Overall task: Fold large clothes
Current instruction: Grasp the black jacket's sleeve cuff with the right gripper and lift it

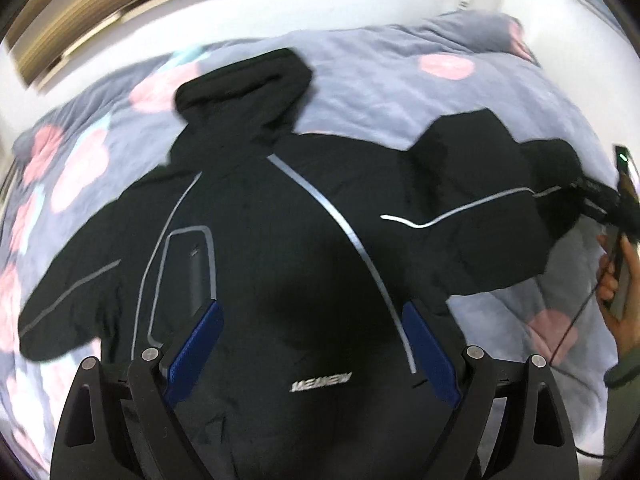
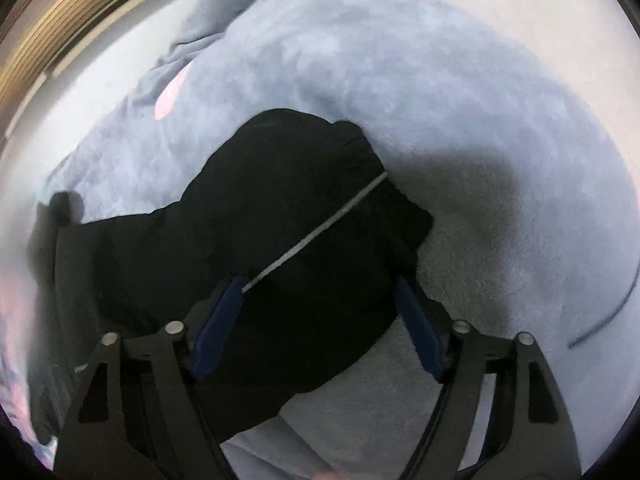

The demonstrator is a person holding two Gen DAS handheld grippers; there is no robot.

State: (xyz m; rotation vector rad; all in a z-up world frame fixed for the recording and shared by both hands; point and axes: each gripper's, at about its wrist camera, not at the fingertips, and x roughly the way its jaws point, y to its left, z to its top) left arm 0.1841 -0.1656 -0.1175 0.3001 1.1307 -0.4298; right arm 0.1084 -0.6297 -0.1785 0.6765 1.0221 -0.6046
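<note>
Both tools, left tool [image 1: 312, 344] and right tool [image 2: 320, 320], gape apart over the black jacket [image 1: 280, 240]; its bulky sleeve [image 2: 280, 216] may slip from a shallow pinch

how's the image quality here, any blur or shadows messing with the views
Left wrist view: fisheye bends the blanket edges; black jacket mostly sharp, its logo readable, some motion smear at the rim. Right wrist view: softer overall, the jacket sleeve a near-featureless black, with a dark shadow on the blanket beside it.
</note>
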